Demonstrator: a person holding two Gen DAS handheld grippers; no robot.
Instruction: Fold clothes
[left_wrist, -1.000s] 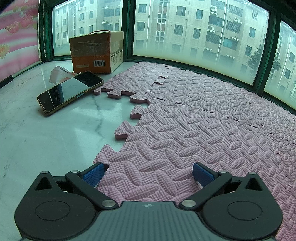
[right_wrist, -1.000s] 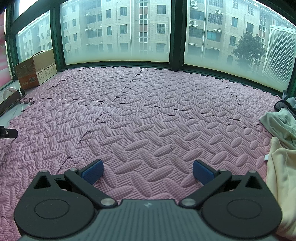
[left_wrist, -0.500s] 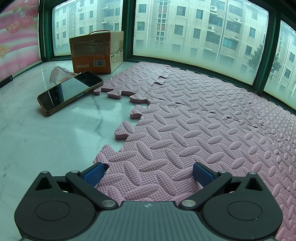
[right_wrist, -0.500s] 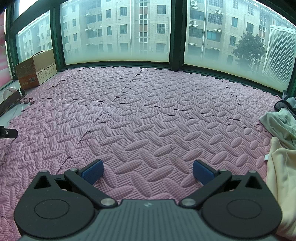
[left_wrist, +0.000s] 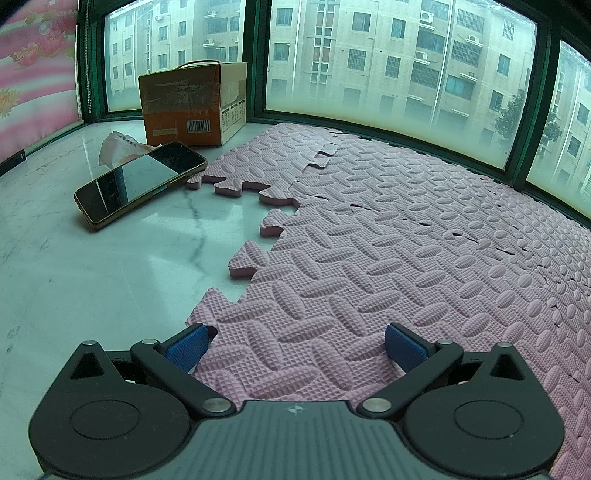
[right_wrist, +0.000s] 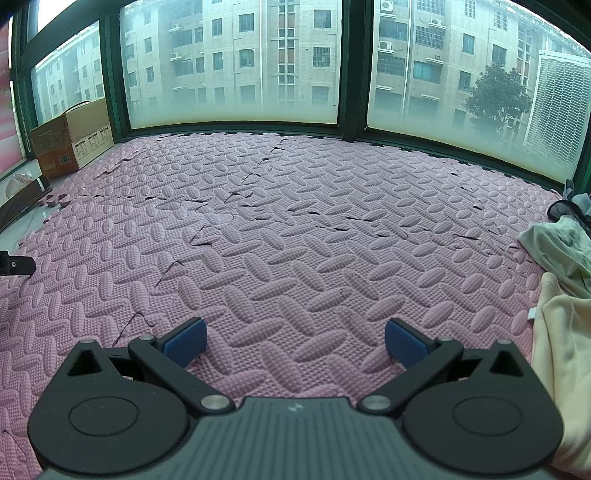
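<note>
The left gripper (left_wrist: 295, 341) is spread wide and holds nothing, low over the edge of the pink mat (left_wrist: 406, 236). Ahead to its left on the marble counter (left_wrist: 92, 280) lie a phone (left_wrist: 140, 182) and a box (left_wrist: 192, 105). The right gripper (right_wrist: 295, 339) gapes wide too, empty over the mat. The clothes (right_wrist: 565, 295) lie heaped just to its right.

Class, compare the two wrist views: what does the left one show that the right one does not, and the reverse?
Only the left view shows the phone's screen and the crumpled wrapper plainly on the marble sill. Only the right view shows the clothes heaped at the mat's right edge. Both show the pink mat, the cardboard box, the windows, and an open, empty gripper: left, right.
</note>
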